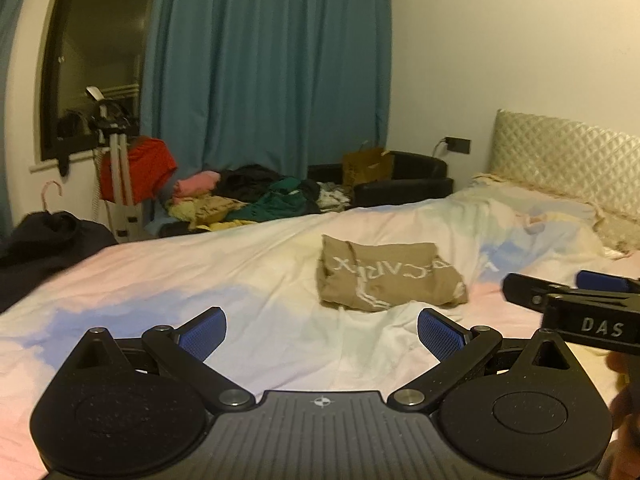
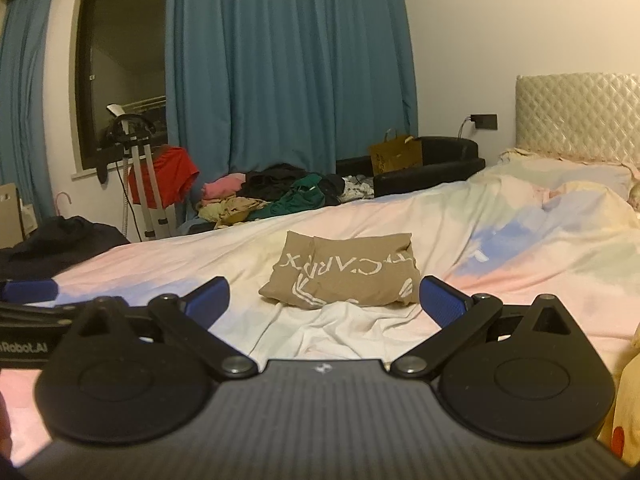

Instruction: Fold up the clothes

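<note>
Tan shirt [image 2: 340,276] already a folded packet, white print up, lying mid-bed [image 2: 520,280] at 12 o'clock from both claws. Looks light, limp, non-slip; pinch a folded edge or corner, not the centre. Left claw [image 1: 322,330] and right claw [image 2: 324,300] both spread apart, empty, well short of it. Unsorted clothes pile [image 2: 276,196] at 11 o'clock beyond.

A tan garment [image 2: 340,276] with white lettering lies folded into a compact rectangle; it rests flat. It sits mid-bed on the pastel sheet [image 2: 520,272].

Dim warm light, soft blur, fisheye-bent edges
</note>
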Tool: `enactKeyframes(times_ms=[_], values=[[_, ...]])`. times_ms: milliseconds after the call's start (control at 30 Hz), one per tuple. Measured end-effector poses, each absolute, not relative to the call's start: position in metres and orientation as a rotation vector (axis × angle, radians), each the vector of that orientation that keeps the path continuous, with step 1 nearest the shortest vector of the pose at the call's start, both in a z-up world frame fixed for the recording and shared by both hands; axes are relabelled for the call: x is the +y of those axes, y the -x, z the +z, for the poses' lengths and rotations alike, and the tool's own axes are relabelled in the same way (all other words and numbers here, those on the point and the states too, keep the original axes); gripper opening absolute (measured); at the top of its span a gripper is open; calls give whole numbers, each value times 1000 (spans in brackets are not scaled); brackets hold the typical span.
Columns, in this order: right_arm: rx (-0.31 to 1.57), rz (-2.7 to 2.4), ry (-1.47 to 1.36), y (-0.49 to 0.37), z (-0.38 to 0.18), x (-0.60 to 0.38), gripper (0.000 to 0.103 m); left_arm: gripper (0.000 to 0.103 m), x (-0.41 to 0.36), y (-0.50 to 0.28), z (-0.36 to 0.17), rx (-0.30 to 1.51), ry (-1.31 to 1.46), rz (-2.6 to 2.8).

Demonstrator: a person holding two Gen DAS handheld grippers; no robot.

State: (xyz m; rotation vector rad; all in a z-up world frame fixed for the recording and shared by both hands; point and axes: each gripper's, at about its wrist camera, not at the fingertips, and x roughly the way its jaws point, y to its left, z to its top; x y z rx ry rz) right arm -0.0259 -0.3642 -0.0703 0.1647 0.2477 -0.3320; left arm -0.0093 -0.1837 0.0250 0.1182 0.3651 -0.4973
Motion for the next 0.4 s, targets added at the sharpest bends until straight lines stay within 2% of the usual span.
enactKeyframes(times_ms=[400], values=[[255,-331,-153,28,-70,-362,103,103,-178,8,29,346,-102,-508]])
